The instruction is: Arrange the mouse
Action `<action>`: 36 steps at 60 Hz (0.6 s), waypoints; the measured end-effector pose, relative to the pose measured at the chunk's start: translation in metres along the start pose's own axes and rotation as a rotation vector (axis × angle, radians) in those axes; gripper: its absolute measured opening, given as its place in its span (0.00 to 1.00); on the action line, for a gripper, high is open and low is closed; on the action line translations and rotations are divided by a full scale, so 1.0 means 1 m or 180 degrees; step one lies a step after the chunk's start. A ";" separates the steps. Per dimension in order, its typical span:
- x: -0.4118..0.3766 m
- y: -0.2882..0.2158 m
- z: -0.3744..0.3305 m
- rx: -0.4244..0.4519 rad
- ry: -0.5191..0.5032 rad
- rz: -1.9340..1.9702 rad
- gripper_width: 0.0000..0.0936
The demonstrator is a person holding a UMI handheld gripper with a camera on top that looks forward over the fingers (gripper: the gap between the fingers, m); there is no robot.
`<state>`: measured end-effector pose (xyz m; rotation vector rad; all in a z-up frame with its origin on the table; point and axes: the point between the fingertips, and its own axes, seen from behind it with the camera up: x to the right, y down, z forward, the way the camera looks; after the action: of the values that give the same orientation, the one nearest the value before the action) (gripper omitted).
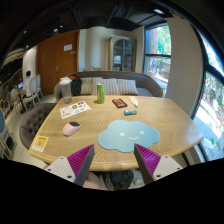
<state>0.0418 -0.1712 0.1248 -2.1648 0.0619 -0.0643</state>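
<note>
A light pink mouse [71, 127] lies on the wooden table [165, 127], left of a blue cloud-shaped mouse mat [128, 135]. My gripper [113, 165] hovers at the table's near edge, well back from both. Its fingers stand wide apart, with magenta pads [81, 159] showing, and nothing is between them. The mat lies just ahead of the fingers; the mouse is ahead and to the left.
On the table also lie a green bottle [100, 92], a printed card [75, 108], a yellow card [40, 143], a dark small box [119, 102] and a small blue item [130, 112]. A grey sofa [110, 86] stands beyond. A chair [28, 122] is at the left.
</note>
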 end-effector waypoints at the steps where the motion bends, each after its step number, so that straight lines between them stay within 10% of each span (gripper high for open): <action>1: 0.000 0.000 0.000 -0.0001 0.0000 -0.0001 0.88; 36: -0.148 0.047 0.108 -0.0281 -0.0844 -0.0241 0.88</action>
<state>-0.0992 -0.0979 0.0224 -2.2449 -0.1727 0.1853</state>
